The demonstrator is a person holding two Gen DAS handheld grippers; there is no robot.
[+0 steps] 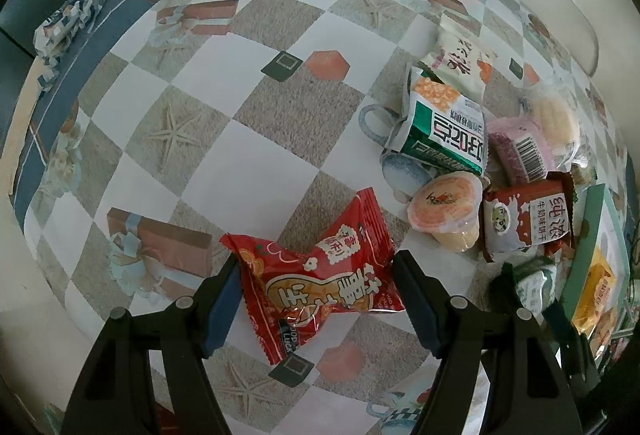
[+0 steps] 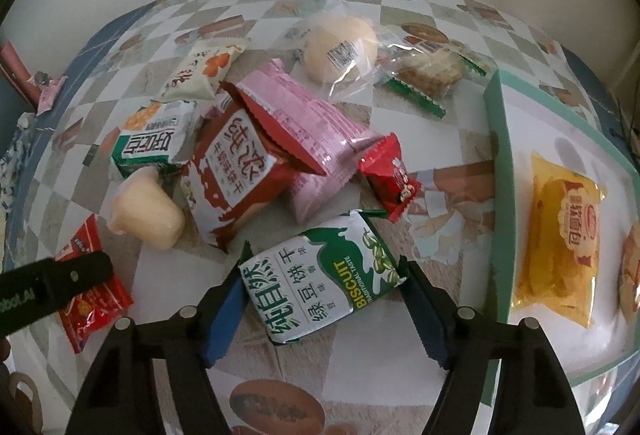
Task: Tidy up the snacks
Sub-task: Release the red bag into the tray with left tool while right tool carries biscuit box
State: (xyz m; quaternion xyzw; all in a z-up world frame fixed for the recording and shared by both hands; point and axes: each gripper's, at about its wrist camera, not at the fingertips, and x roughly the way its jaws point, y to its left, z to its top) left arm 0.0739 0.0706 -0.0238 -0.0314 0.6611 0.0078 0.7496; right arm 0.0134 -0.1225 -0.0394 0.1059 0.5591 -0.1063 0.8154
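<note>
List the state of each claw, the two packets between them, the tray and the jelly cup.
Left claw: pads against the red peanut packet, gripping it.
Right claw: closed on the green biscuit packet.
Teal tray: holds a yellow packet.
Jelly cup: sealed, lying on its side.

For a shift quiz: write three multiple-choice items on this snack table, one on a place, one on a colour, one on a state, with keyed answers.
1. Where does the yellow snack packet lie?
A. in the green-rimmed tray
B. on the teal box
C. under the jelly cup

2. What colour is the packet between the left gripper fingers?
A. green
B. red
C. pink

3. How does the green biscuit packet stand to the right gripper?
A. lifted clear of the table
B. between its fingers, on the table
C. far off, by the wall

Answers: 1 A, it rests inside the tray's rim; 2 B, its wrapper is red; 3 B, the fingers flank it on the cloth.
</note>
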